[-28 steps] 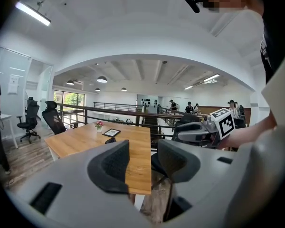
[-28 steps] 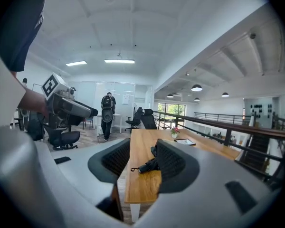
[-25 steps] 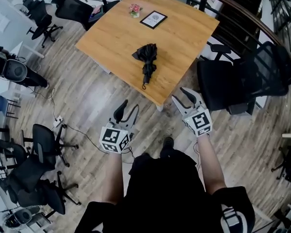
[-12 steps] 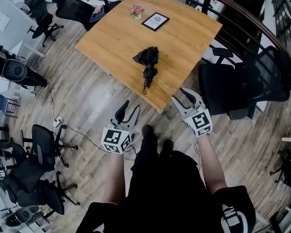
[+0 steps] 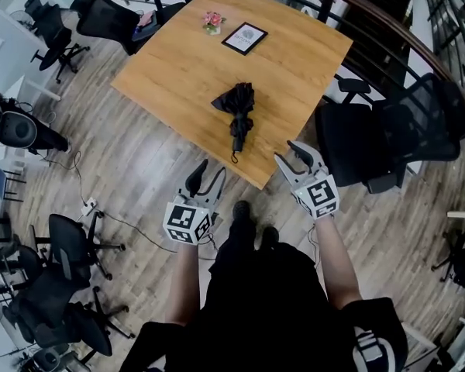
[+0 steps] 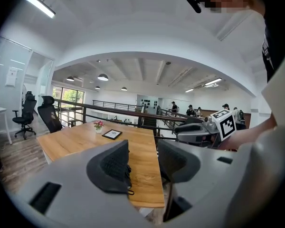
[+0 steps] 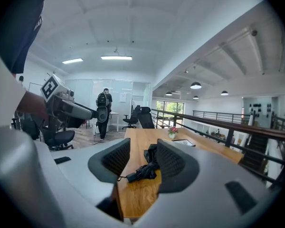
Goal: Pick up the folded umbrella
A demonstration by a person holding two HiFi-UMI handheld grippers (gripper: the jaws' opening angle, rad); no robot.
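Jaws apart and empty, the left gripper (image 5: 208, 176) and right gripper (image 5: 288, 152) hover just off the table's (image 5: 163, 68) near edge, apparently lined up for a grab at the umbrella (image 5: 237, 113), which lies on the table near that edge, black, loosely bundled, its looped handle toward the person.

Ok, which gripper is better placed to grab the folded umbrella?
Right, probably. The right gripper has its open jaws framing the folded umbrella in its own view; the left gripper, also open, has it mostly hidden behind one jaw.
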